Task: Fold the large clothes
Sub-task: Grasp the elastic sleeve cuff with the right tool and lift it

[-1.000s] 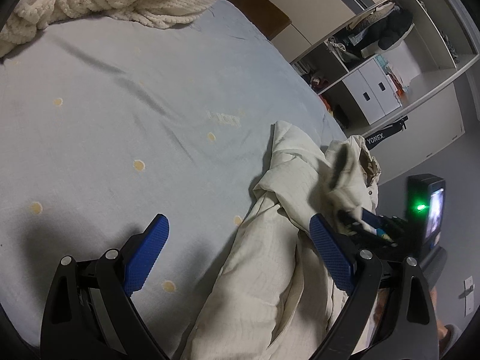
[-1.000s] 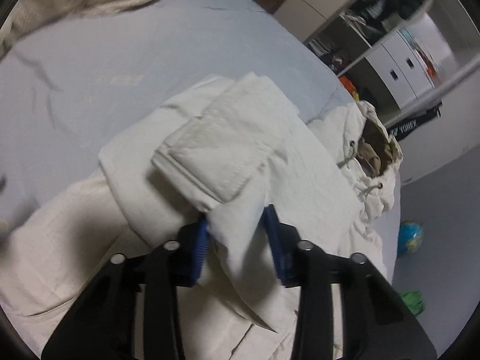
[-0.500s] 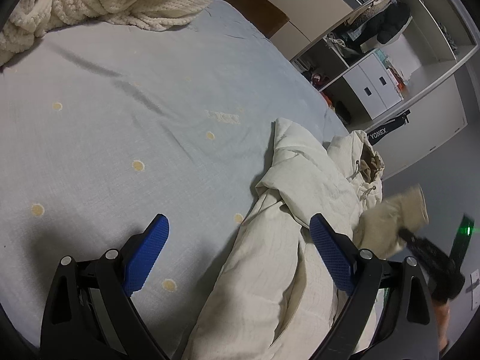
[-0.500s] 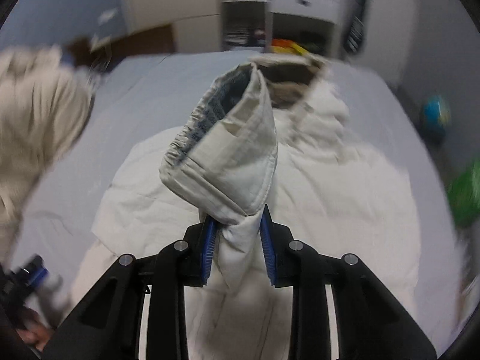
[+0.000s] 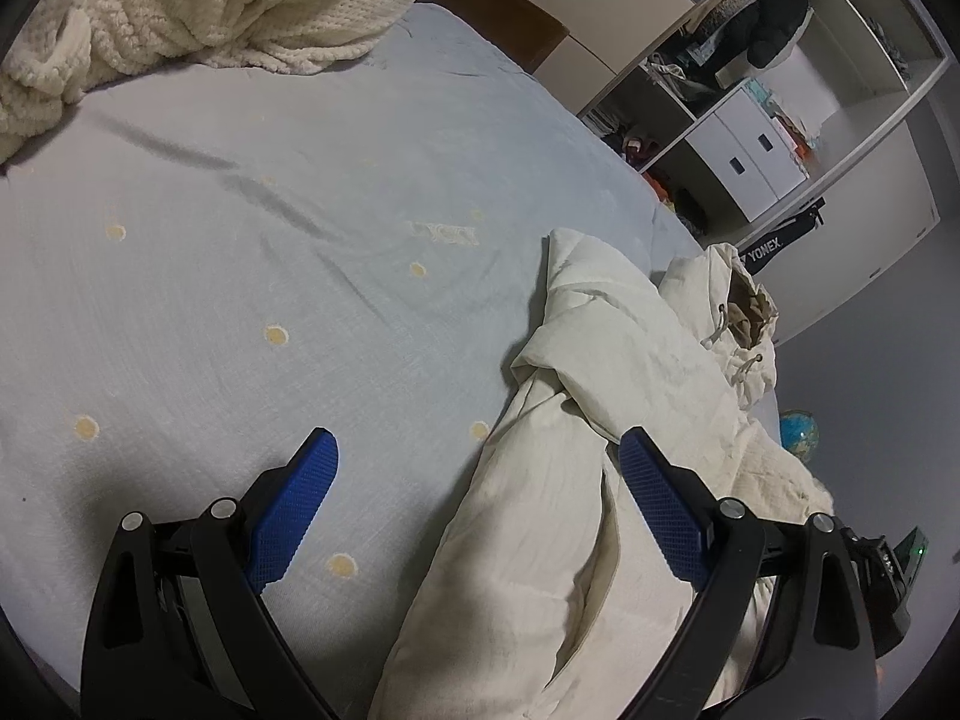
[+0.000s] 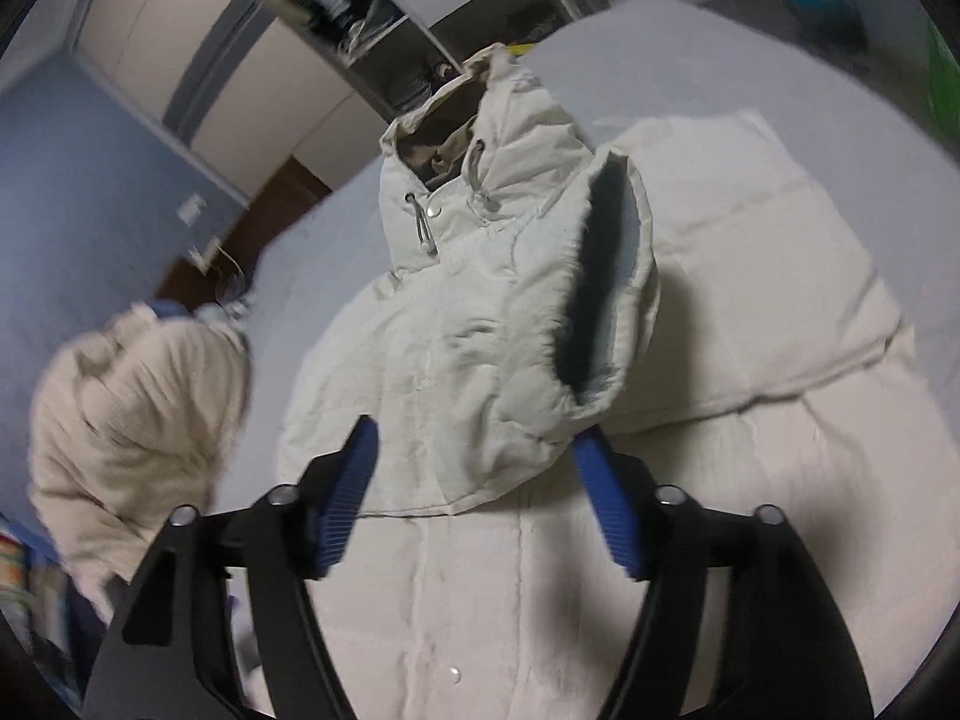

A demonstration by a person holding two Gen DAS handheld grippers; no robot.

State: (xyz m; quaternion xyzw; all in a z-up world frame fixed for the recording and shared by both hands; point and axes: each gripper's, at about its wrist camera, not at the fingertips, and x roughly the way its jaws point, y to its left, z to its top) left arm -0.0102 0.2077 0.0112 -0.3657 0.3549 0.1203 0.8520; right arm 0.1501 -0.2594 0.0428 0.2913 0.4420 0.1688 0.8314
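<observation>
**A:** Where is the coat now?

**B:** I see the cream coat [image 6: 540,540] lying flat on the bed [image 5: 300,210], front side up. Its hood [image 6: 480,138] points to the far end of the bed, and the bottom part runs back toward me. So its long way goes from me to the far end.

**A:** And your right hand-held gripper [image 6: 474,480]?

**B:** Its jaws are opening. The sleeve [image 6: 540,330] is folded over the chest and its cuff end sits between the jaws, but I think the pads no longer press on it. The blue pad on the right side looks like it just touches the cloth.

**A:** What about the left one?

**B:** My left hand-held gripper [image 5: 474,516] is spread wide and holds nothing. It hangs over the coat's left edge, where the other sleeve lies bunched up beside the bare sheet.

**A:** So which hand goes next?

**B:** I guess the left one, since that side of the coat is right under it
</observation>
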